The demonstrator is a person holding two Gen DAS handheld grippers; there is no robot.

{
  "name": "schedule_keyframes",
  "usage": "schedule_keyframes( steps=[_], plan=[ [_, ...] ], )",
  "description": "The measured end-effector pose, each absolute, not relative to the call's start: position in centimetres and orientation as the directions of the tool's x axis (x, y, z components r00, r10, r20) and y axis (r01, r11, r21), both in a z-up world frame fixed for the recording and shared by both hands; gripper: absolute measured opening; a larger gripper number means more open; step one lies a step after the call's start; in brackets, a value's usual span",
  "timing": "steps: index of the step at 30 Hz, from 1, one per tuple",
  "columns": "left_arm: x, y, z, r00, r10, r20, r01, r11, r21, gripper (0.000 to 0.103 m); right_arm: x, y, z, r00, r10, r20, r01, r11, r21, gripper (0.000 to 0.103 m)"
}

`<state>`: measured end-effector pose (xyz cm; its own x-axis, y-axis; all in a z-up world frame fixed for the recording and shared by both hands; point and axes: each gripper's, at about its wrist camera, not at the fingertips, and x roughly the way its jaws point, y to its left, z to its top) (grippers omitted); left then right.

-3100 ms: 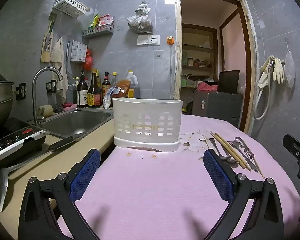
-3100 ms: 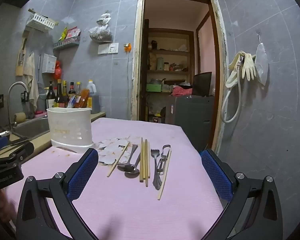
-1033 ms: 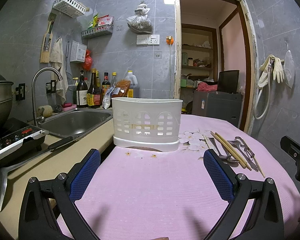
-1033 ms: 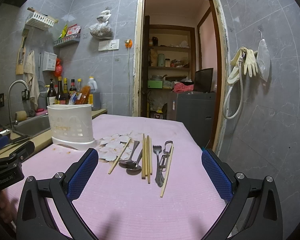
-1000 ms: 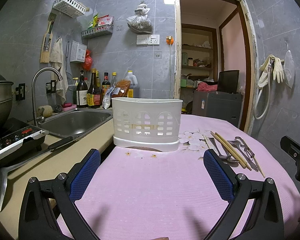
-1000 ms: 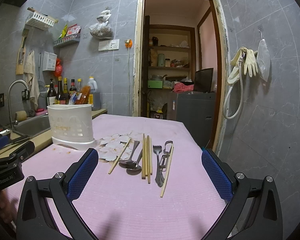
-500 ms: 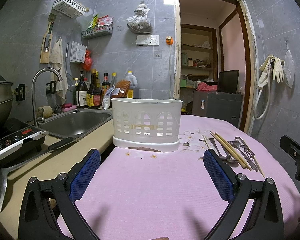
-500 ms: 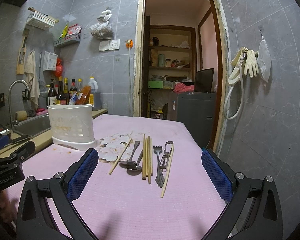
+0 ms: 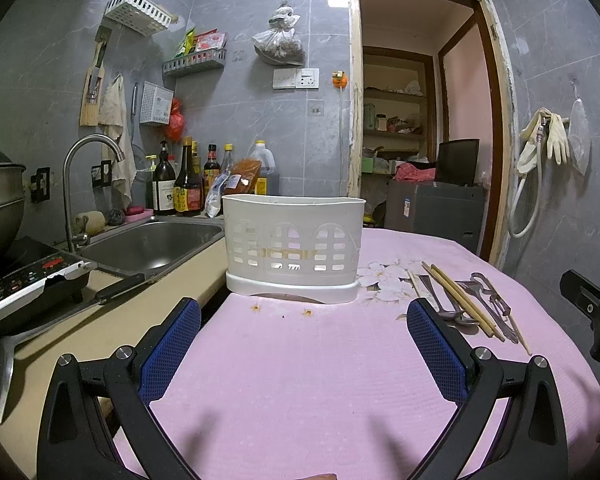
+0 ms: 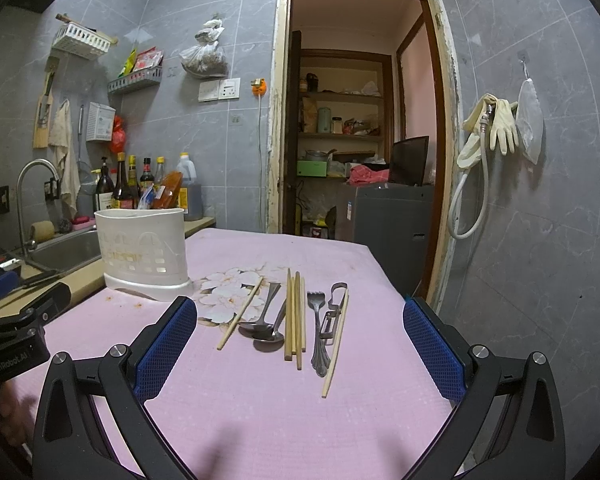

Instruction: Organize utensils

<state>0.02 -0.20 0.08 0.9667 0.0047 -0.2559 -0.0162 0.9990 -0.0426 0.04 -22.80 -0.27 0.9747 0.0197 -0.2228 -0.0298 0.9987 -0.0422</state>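
Note:
A white slotted utensil holder [image 9: 294, 248] stands on the pink tablecloth [image 9: 300, 380]; it also shows in the right wrist view [image 10: 142, 254]. Utensils lie in a row to its right: wooden chopsticks [image 10: 294, 316], two spoons [image 10: 266, 322], a fork [image 10: 316, 328] and a metal peeler [image 10: 332, 312]. They show in the left wrist view too [image 9: 466, 306]. My left gripper [image 9: 304, 344] is open and empty, facing the holder. My right gripper [image 10: 300, 344] is open and empty, just short of the utensils.
A steel sink [image 9: 152, 240] with a tap, sauce bottles [image 9: 186, 184], an induction cooker [image 9: 24, 276] and a ladle [image 9: 40, 332] lie on the counter to the left. An open doorway [image 10: 360, 140] is behind the table. The table's right edge [image 10: 396, 292] is near the wall.
The right gripper has edged slightly closer to the utensils. The left gripper is nearly still. Both stay open.

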Motion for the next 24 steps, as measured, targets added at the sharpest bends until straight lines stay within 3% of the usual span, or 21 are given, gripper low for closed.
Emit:
schedule_keyframes(
  steps=[10,15,24],
  plan=[
    [2.6,-1.0,2.2,0.97,-0.021,-0.241,0.024,1.0,0.009,0.101,1.2,-22.7,0.5,0.978,0.037,-0.204,-0.055,0.995,-0.08,0.103],
    [5.8,-1.3,4.2,0.964,-0.05,-0.26,0.043,0.999,-0.031,0.101,3.2,-24.5,2.7,0.984,0.036,-0.177,-0.055,0.993,-0.102,0.103],
    [12.2,-2.6,4.6,0.901,-0.18,-0.395,0.146,0.983,-0.114,0.101,9.9,-28.1,4.2,0.946,0.107,-0.307,-0.12,0.993,-0.021,0.103]
  ],
)
